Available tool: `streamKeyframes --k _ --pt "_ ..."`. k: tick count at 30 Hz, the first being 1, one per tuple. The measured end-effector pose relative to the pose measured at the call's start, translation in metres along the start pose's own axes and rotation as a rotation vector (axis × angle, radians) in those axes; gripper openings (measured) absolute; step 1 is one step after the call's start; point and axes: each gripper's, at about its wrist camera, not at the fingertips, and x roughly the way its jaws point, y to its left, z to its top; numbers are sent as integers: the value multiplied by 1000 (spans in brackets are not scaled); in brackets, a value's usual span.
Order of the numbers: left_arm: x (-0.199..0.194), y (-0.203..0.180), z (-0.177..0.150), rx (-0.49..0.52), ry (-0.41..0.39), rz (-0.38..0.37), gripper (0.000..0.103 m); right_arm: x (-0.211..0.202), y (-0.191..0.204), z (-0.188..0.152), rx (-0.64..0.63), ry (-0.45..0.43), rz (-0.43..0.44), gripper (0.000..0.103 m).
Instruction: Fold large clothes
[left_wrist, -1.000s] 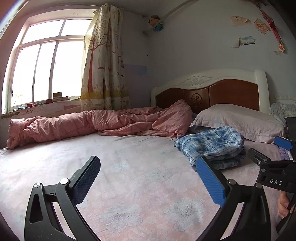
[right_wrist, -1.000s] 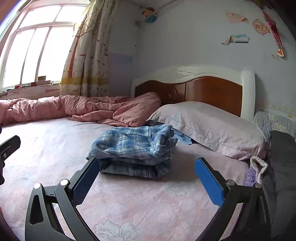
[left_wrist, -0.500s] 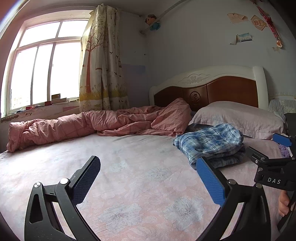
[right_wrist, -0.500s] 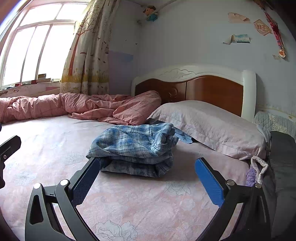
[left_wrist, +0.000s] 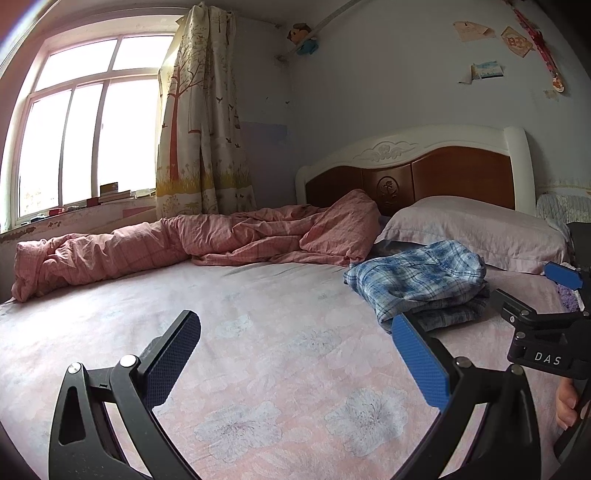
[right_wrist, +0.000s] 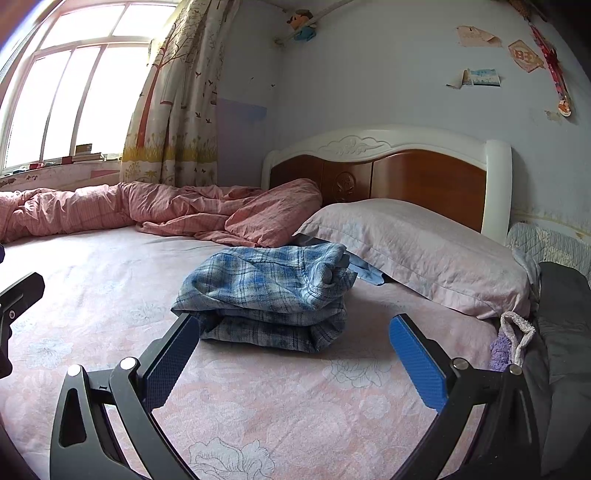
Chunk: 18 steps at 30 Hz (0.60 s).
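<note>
A blue plaid garment (right_wrist: 269, 291) lies folded in a thick bundle on the pink flowered bed sheet (right_wrist: 277, 406), just in front of the pillow. My right gripper (right_wrist: 293, 339) is open, its fingers spread a short way in front of the bundle and holding nothing. In the left wrist view the same plaid garment (left_wrist: 417, 280) sits to the right. My left gripper (left_wrist: 295, 339) is open over bare sheet, well left of the bundle. The right gripper body (left_wrist: 543, 332) shows at that view's right edge with part of a hand.
A crumpled pink quilt (left_wrist: 192, 240) runs along the far side of the bed under the window. A pale pillow (right_wrist: 413, 247) leans at the wooden headboard (right_wrist: 406, 173). Dark and purple cloth items (right_wrist: 532, 343) lie at the bed's right edge.
Both views have shifted slightly; the plaid bundle sits a little lower and nearer in each. Both grippers stay open and empty.
</note>
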Motion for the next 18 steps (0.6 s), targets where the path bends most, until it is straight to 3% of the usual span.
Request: streamKeyframes --k 18 --pt "0 0 0 4 0 10 103 3 -1 0 -1 2 1 103"
